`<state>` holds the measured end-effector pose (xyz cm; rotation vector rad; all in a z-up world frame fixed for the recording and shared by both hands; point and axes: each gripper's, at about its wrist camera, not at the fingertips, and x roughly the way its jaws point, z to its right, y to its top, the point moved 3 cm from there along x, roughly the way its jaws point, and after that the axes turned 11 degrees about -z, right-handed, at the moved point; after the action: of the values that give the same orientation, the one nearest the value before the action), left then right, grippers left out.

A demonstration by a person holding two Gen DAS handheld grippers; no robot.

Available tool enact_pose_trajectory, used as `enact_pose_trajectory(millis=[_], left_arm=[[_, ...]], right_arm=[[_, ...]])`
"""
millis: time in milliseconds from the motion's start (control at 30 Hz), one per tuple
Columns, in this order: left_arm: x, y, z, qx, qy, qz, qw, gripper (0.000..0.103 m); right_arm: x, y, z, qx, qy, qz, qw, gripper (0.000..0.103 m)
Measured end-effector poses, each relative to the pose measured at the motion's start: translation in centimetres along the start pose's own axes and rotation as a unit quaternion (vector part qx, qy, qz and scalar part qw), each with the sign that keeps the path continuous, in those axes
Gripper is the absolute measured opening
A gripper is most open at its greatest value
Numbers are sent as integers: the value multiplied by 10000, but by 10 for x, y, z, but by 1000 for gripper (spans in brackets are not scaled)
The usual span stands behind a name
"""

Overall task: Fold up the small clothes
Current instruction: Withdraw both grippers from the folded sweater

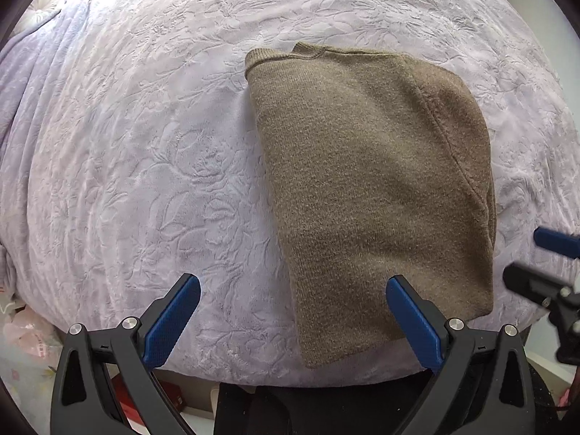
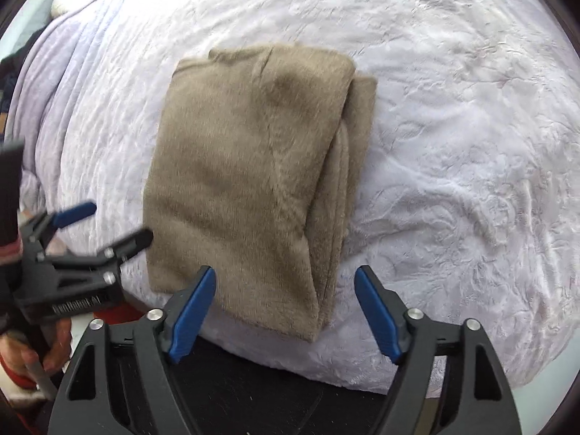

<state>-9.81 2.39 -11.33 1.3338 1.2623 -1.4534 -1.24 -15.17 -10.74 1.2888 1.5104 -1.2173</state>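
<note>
Brown knit sweater (image 1: 373, 188) is folded into a narrow slab on the lilac blanket (image 1: 145, 166), and in the left wrist view it sits right of centre, running from the middle of the bed down to the near edge. You can see the ribbed collar at its far end and a seam curving down the right side. Left gripper (image 1: 293, 308) hangs over the near edge with its jaws spread wide and nothing between them; its right blue pad overlaps the sweater's lower corner in the picture, though I can't tell if it's actually touching, and the left pad is over bare blanket. The right gripper pokes in at the right edge, just beside the sweater. A round pale cushion (image 1: 45, 1) sits way off at the top left corner. Switching to the right wrist view, the sweater (image 2: 246, 181) is left of centre, a bit blurry, with stacked fold layers showing along its right side. Right gripper (image 2: 286, 306) is wide open too, empty, hovering above the sweater's near end. Left gripper (image 2: 108, 224) shows at the left, also gaping, its dark finger tip just beside the sweater's left edge, with the person's hand (image 2: 21, 355) around its handle.
</note>
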Motion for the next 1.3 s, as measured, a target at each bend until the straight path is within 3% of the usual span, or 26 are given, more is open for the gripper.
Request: enact_pose_trajectory(millis=[33,67,367,533,667,800,1300], left_arm=[[0,0,0,1,23,6,10000,103],[-1,0,1,-4,56,22,10000,103],[-11,1,-1,-147,-25,165,9998,103],[-14,-1,2,-91,-96,259,9996,103],[-19,-3,2,-136,-341,372,9986,103],[-20,-3,1,-186,-344,373,9985,103],[-19,-4,-3,-316,-21,171,9994,103]], right_arm=[[-3,0,1,80,2,94,9999,95],[-8,0,6,190,-26,180,9997,96],[-30,4,8,460,-620,645,9949,96],[-34,5,5,417,-804,700,9934,96],[-33,5,-5,144,-1154,699,9908,96],[-30,5,-11,22,-1360,624,9887,96],[-23,2,-9,223,-1318,264,9907,96]])
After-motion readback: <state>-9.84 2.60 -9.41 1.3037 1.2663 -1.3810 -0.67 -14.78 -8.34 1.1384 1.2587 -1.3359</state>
